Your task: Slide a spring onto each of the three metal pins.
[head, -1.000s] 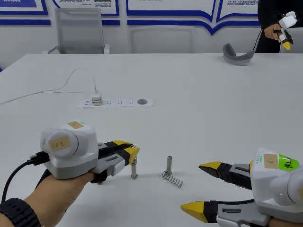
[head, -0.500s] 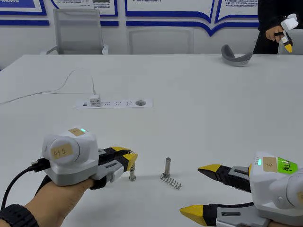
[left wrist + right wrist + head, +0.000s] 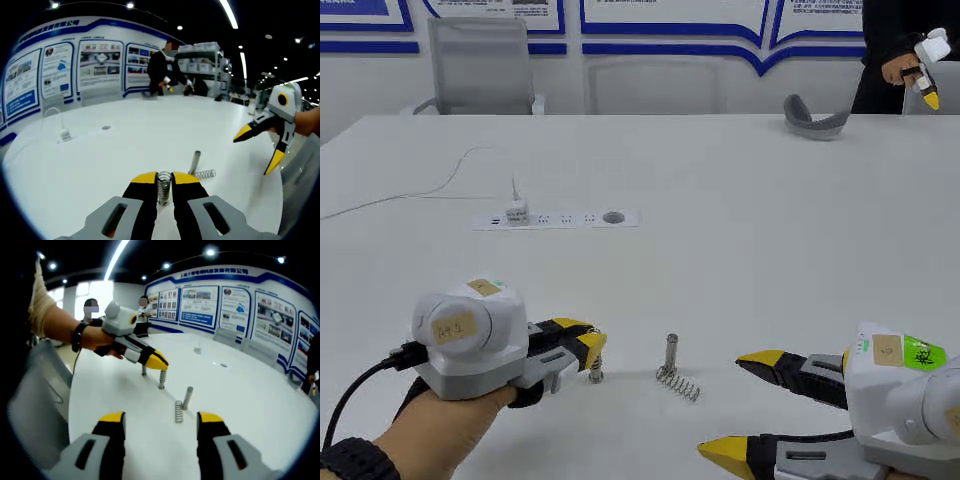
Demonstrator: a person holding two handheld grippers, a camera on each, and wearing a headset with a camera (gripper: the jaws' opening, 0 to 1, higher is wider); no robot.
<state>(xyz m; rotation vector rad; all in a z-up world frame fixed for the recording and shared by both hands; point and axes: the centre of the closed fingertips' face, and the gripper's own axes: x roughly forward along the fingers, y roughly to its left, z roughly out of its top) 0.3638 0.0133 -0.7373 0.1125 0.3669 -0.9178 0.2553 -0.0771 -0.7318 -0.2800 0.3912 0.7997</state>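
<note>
On the white workbench (image 3: 740,220), well beyond the work, a power strip (image 3: 555,218) lies flat with a white charger (image 3: 517,210) plugged into it. The left gripper (image 3: 590,345) is at the near left of the head view, its two yellow-tipped jaws drawn close together and clenched on an upright spring (image 3: 163,184), whose coils show between the tips in the left gripper view. That spring stands over a metal pin (image 3: 594,374), whose foot rests on the bench directly under the jaw tips. The right gripper (image 3: 161,417) hovers at the near right, released, its jaws spread wide and touching nothing; the left gripper view shows it (image 3: 265,135) clear of the bench surface. Between the two grippers a bare pin (image 3: 671,352) stands upright, with no coil on it. A loose spring (image 3: 680,382) lies on its side on the bench with one end just beside the foot of that pin; whether it touches the pin cannot be told. In the right gripper view this loose spring (image 3: 178,411) lies ahead of the open jaws, apart from both tips. A third pin (image 3: 144,371) stands behind the left gripper (image 3: 155,361) in that view; whether it carries a spring cannot be told.
</note>
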